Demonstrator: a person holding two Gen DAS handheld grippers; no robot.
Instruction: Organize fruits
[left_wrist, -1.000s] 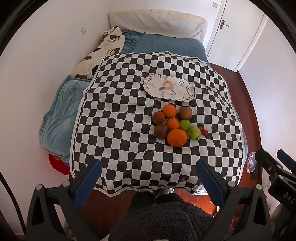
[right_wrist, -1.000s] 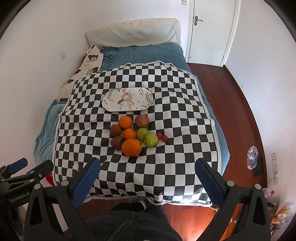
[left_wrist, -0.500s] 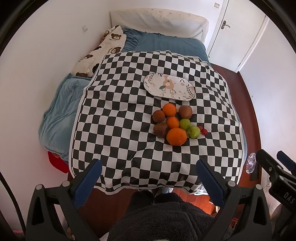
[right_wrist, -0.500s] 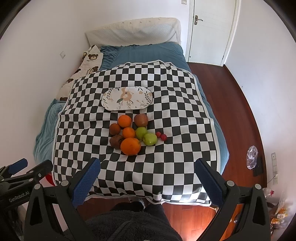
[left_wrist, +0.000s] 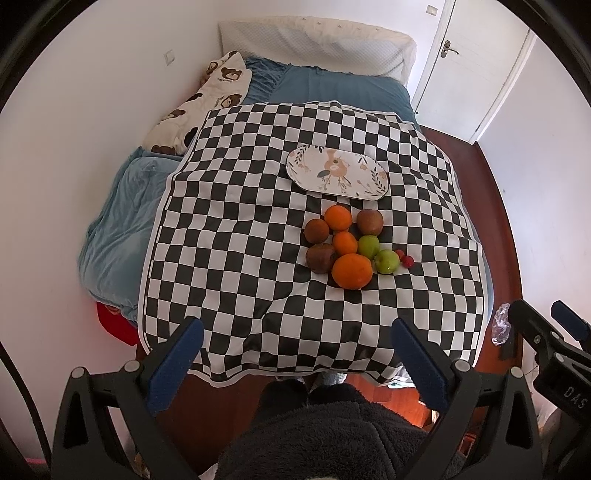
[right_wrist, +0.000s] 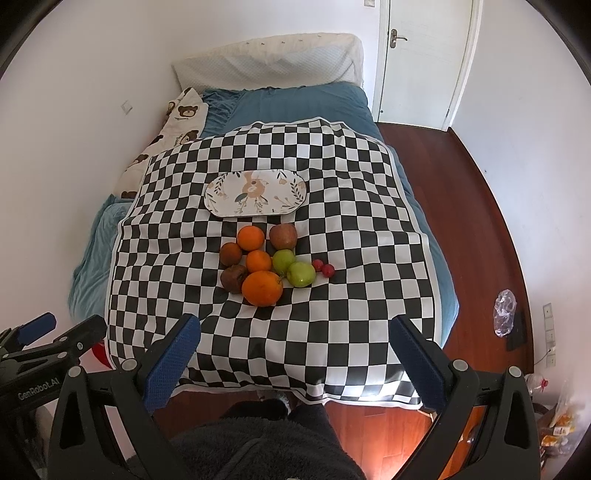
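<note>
A cluster of fruit lies on the checkered cloth (left_wrist: 240, 229): three oranges, the largest (left_wrist: 351, 270) at the front, brown fruits (left_wrist: 320, 257), two green apples (left_wrist: 386, 261) and small red fruits (left_wrist: 407, 261). An oval floral plate (left_wrist: 338, 172) lies empty just beyond them. In the right wrist view the big orange (right_wrist: 262, 288), green apple (right_wrist: 301, 274) and plate (right_wrist: 255, 191) show too. My left gripper (left_wrist: 295, 339) and right gripper (right_wrist: 293, 338) are both open and empty, high above the near edge of the cloth.
The cloth covers a bed with a blue sheet (left_wrist: 118, 221), a bear-print pillow (left_wrist: 199, 107) and a white headboard cushion (right_wrist: 269, 59). Wood floor (right_wrist: 472, 221) and a white door (right_wrist: 424, 62) lie to the right. A plastic bag (right_wrist: 504, 312) lies on the floor.
Both views have shifted slightly; the fruit and plate sit a little higher in the frames. Nothing on the cloth has moved.
</note>
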